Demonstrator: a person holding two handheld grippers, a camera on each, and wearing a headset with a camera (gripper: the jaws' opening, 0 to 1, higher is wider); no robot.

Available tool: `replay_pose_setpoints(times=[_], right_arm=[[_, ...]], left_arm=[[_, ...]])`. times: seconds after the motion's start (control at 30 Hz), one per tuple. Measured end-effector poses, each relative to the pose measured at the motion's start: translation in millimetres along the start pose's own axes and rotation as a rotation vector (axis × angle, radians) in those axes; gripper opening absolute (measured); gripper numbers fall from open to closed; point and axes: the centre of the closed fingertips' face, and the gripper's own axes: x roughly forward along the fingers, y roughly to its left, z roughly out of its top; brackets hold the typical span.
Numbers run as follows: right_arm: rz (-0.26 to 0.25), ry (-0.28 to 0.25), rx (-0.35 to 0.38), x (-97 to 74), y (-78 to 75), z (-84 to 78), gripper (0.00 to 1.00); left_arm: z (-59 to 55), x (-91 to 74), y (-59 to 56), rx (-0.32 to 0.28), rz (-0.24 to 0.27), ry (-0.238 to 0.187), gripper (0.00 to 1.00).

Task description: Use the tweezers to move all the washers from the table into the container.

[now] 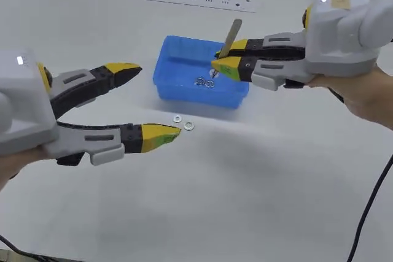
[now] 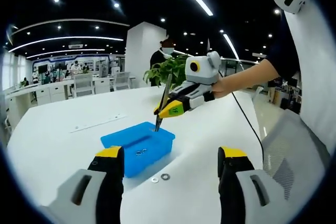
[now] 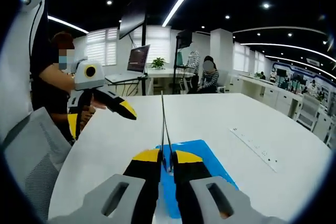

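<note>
Two washers [image 1: 177, 118] lie on the table [image 1: 245, 182] just beside the container [image 1: 196, 97]; the left gripper [image 1: 156, 100] stands open and empty, and the right gripper [image 1: 224, 61], clenched on the tweezers [image 1: 232, 35] over the container, may flick one away if the tips pinch off-centre.

Tweezers [image 1: 232, 35]: slim, metal, clamped between the closed jaws of the right gripper [image 1: 220, 61], tilted, tips down inside the blue rectangular container [image 1: 184, 93] just below that gripper. Small silver washers [image 1: 205, 82] lie in the container by the tips. Two loose washers [image 1: 177, 118] rest flat on the table [image 1: 245, 182], just beyond the lower tip of the left gripper [image 1: 157, 101].
</note>
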Motion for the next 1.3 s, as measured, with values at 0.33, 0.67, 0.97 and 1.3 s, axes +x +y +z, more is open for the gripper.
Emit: replay_pose_setpoints(times=[0.33, 0.67, 0.97, 1.3], right_arm=[[-0.049, 0.014, 0.091, 33.6, -44.3, -29.5, 0.09], [-0.038, 0.126, 0.083, 50.8, -39.5, -68.0, 0.10], [-0.056, 0.143, 0.074, 43.0, -37.7, -73.3, 0.10], [-0.051, 0.168, 0.077, 38.0, -31.3, -75.8, 0.10]], left_arm=[[2.7, -5.2, 8.2, -0.087, 0.040, -0.025, 0.96], [-12.0, -11.7, 5.2, -0.107, 0.072, 0.008, 0.98], [-9.6, -11.3, 2.4, -0.144, 0.104, -0.021, 0.97], [-13.5, -12.3, -3.3, -0.153, 0.103, -0.012, 0.97]])
